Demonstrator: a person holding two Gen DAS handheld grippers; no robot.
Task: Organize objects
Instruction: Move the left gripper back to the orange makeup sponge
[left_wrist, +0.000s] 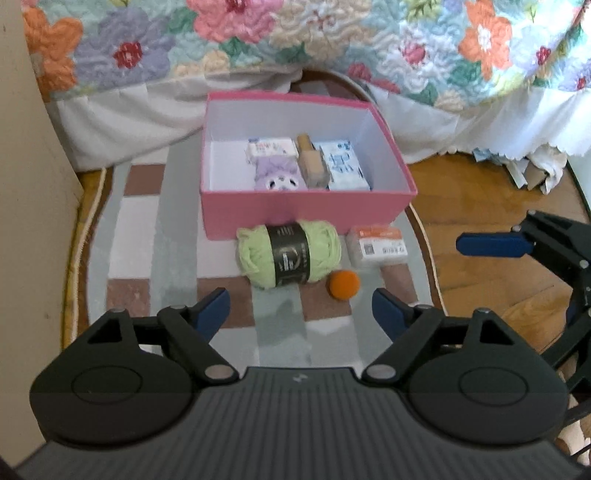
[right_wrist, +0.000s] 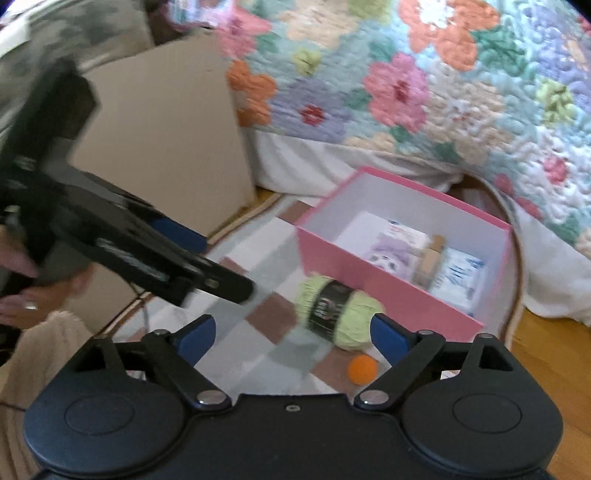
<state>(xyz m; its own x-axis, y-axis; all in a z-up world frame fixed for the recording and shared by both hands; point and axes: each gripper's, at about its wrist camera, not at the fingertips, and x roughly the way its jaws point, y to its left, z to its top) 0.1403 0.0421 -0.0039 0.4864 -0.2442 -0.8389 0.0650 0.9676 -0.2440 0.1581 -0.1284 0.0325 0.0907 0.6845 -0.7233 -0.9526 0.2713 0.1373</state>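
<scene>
- three things lie loose on the checked rug (left_wrist: 147, 258), in front of the pink box (left_wrist: 303, 218): a green yarn skein (left_wrist: 288, 254) just in front of the box wall, a small packet with an orange label (left_wrist: 378, 245) beside it, and an orange ball (left_wrist: 344, 284) nearer the camera.
- already in the box: a white packet (left_wrist: 271, 147), a purple plush (left_wrist: 280, 177), a tan bottle (left_wrist: 312, 162) and a blue-and-white packet (left_wrist: 343, 166), all packed toward one side.
- left hand-held gripper (left_wrist: 301, 310) hangs wide and empty over the rug, short of the yarn.
- right hand-held gripper (right_wrist: 293, 332) is also wide, with nothing held; in its own view the yarn shows between its blue fingers (right_wrist: 388, 336) but beyond them.
- likely next step: the yarn. come down across its banded middle and close gently, since it is soft.
- lift clear of the box wall and set it in the bare part of the box floor.
- keep both grippers from crowding one spot; the ball could roll if nudged.
</scene>
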